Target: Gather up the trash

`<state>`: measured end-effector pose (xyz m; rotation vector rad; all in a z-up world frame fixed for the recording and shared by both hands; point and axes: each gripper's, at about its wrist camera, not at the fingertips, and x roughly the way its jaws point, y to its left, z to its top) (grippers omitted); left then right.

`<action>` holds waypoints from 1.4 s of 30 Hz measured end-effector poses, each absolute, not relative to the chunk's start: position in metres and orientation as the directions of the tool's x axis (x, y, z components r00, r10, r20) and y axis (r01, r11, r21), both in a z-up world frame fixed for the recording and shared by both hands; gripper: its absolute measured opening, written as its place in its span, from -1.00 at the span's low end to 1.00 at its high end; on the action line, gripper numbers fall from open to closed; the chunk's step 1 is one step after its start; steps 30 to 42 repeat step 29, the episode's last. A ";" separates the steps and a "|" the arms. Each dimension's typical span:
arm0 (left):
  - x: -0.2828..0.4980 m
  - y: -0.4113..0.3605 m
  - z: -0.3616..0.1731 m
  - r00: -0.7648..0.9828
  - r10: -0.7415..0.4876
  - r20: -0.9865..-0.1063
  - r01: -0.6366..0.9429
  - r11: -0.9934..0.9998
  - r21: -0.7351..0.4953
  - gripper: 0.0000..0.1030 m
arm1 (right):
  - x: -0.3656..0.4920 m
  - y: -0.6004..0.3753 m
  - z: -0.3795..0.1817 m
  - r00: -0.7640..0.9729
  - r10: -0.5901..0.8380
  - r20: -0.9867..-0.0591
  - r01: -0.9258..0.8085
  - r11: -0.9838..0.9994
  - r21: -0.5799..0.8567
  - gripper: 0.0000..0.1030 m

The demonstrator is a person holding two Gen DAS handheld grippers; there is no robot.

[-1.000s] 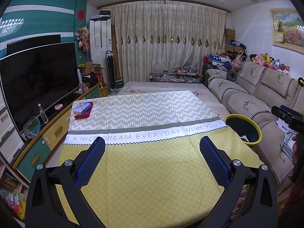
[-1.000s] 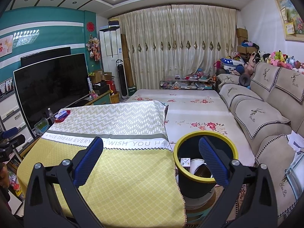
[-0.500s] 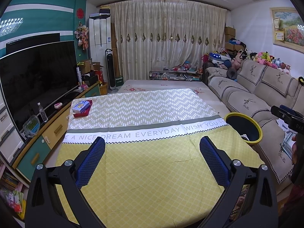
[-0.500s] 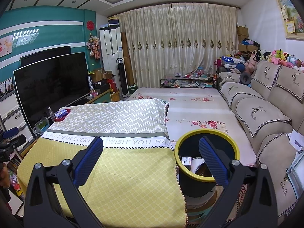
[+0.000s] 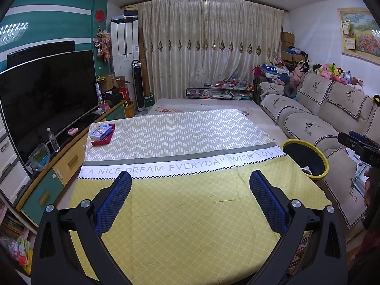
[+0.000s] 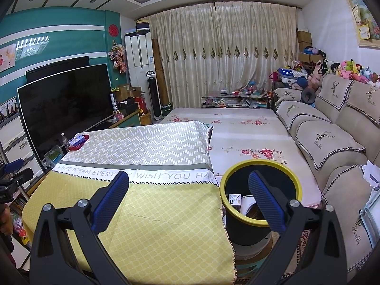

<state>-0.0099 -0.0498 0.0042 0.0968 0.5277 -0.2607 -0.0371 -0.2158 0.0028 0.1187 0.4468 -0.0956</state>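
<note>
Both claws released and empty; bin already holds trash.

My left gripper [image 5: 190,197] and right gripper [image 6: 188,198] hover with jaws spread wide over the yellow tablecloth [image 5: 190,213]. The trash bin [image 6: 261,166], lower centre-right of my right view, stands just beside the table's right edge, a small carton [image 6: 234,199] inside. I judge collection nearly complete: scan the cloth; only the red tray [image 5: 102,140], upper left, remains. Room is ample; mind the cloth's hanging edge and the sofa [image 6: 332,142].

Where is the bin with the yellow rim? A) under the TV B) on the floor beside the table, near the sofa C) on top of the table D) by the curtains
B: the bin stands beside the table, between it and the sofa.
</note>
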 end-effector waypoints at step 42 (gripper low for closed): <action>0.077 -0.030 -0.009 0.793 -0.177 -0.583 0.211 0.977 -0.010 0.91 | 0.001 -0.218 0.017 0.899 0.025 -0.437 0.029 0.993 0.115 0.87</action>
